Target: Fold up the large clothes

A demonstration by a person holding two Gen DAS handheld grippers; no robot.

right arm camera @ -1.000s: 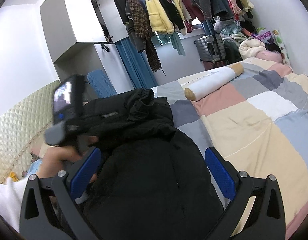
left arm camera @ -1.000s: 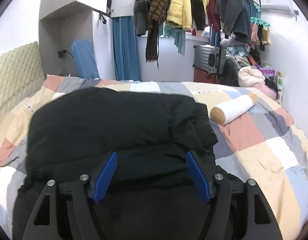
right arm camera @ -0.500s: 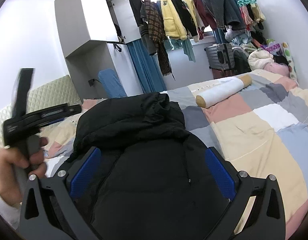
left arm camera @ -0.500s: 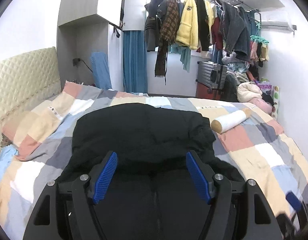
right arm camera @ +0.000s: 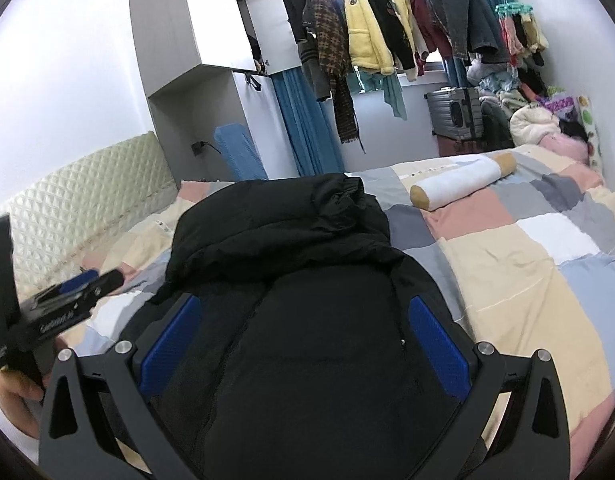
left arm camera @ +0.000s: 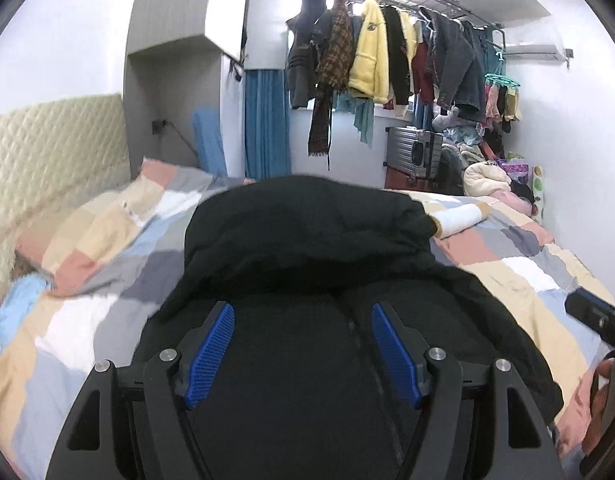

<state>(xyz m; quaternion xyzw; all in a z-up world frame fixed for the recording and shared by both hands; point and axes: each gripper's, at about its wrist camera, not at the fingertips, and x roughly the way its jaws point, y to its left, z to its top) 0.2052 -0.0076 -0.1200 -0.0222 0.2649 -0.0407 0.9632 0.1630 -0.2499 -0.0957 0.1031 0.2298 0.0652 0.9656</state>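
**One black jacket on the bed, both claws spread above it**

Left wrist view: the left claw [left arm camera: 302,344] has its two blue pads [left arm camera: 211,354] spread wide apart, pinching nothing. Right under and ahead of it is one black puffy jacket [left arm camera: 307,248], lying on the bed [left arm camera: 87,280] with its patchwork cover, the top part bunched into a hump. Whether the pads touch the fabric, I can't tell. One white bolster pillow [left arm camera: 459,218] with tan ends pokes out just beside the jacket's far right edge. Behind the bed there's one silver suitcase [left arm camera: 413,152], one blue curtain [left arm camera: 265,124], and a rail full of hanging clothes [left arm camera: 371,48]. The right claw [left arm camera: 595,316] only shows as a dark bit at the right edge.

Right wrist view: the right claw [right arm camera: 313,340] is also spread wide, two blue pads [right arm camera: 437,350], nothing between them but the same jacket [right arm camera: 299,280] lying below. The bolster [right arm camera: 463,180] sits on the bed [right arm camera: 527,260] well apart from the jacket here. The left claw [right arm camera: 75,288] is off to the left beside the jacket, held in a hand [right arm camera: 15,390]. One quilted cream headboard [right arm camera: 87,196] runs along the left.
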